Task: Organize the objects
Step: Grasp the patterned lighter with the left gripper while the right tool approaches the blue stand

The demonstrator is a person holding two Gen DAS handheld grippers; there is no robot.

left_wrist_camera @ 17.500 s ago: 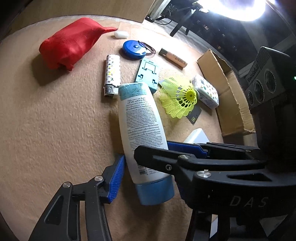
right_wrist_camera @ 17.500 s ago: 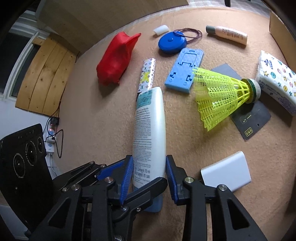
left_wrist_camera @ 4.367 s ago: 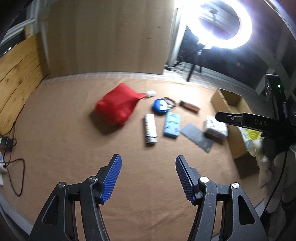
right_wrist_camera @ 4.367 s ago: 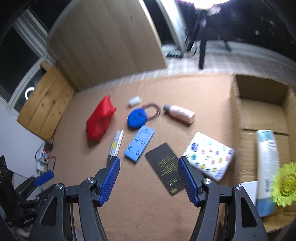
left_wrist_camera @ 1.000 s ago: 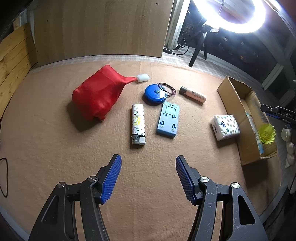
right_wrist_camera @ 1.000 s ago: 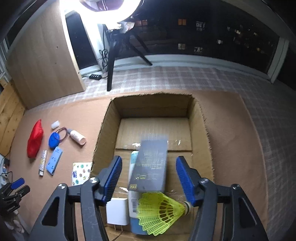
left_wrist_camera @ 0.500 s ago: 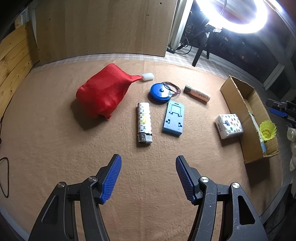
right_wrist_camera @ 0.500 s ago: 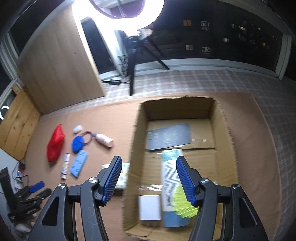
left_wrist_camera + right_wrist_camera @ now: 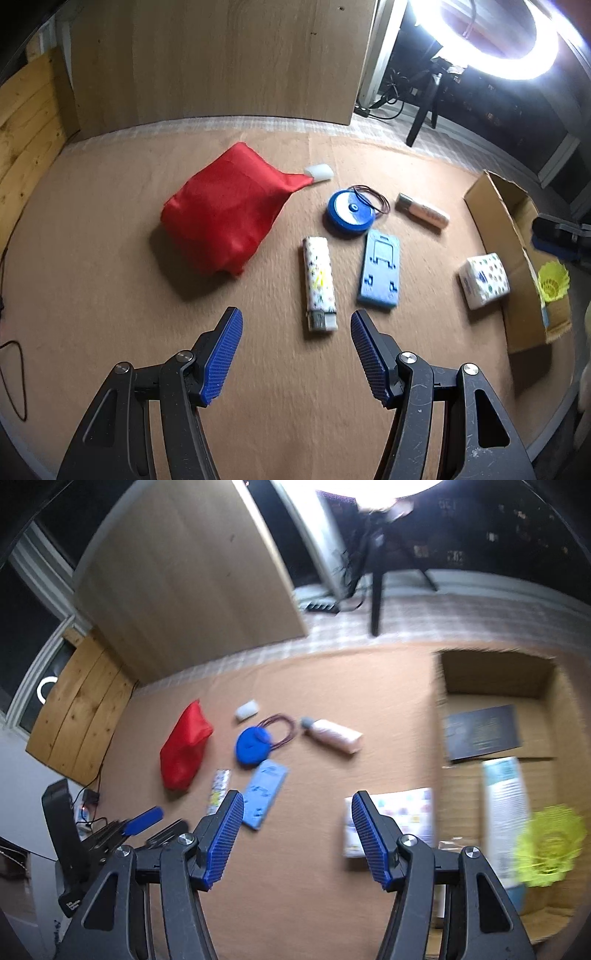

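Left claw (image 9: 295, 350) spread, empty, lighter (image 9: 319, 284) just ahead, right claw (image 9: 297, 836) spread, empty

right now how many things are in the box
3 visible: dark card at the back, white bottle in the middle, yellow shuttlecock at the front. More may be hidden near the box's front.

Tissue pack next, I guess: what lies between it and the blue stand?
Nothing: the left wrist view shows bare mat between the tissue pack and the blue stand.
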